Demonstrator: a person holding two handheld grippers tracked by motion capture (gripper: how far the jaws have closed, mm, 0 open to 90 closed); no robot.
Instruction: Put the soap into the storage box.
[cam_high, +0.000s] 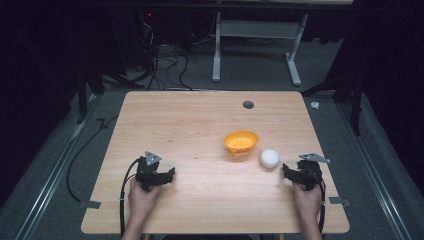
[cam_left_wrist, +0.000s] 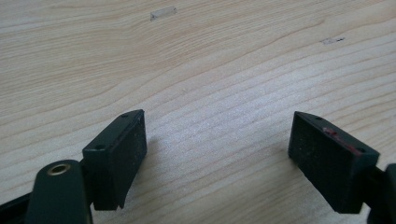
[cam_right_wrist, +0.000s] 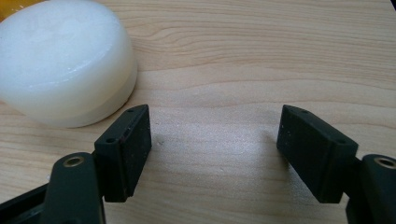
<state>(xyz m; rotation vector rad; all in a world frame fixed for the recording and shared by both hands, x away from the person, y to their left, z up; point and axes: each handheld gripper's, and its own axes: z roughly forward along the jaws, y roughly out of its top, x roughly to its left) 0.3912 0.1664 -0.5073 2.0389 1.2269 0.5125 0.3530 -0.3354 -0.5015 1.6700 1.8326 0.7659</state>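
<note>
The round white puck-like block (cam_right_wrist: 63, 60) lies flat on the wooden table (cam_high: 190, 115), just beside the orange plastic bowl (cam_high: 241, 142), with no readable marking. The right gripper (cam_right_wrist: 214, 140) sits near it, jaws apart; the left gripper (cam_left_wrist: 217, 154) is likewise spread, empty.

High view looks down on the table (cam_high: 200, 115); both claw views skim its wood (very close).
</note>
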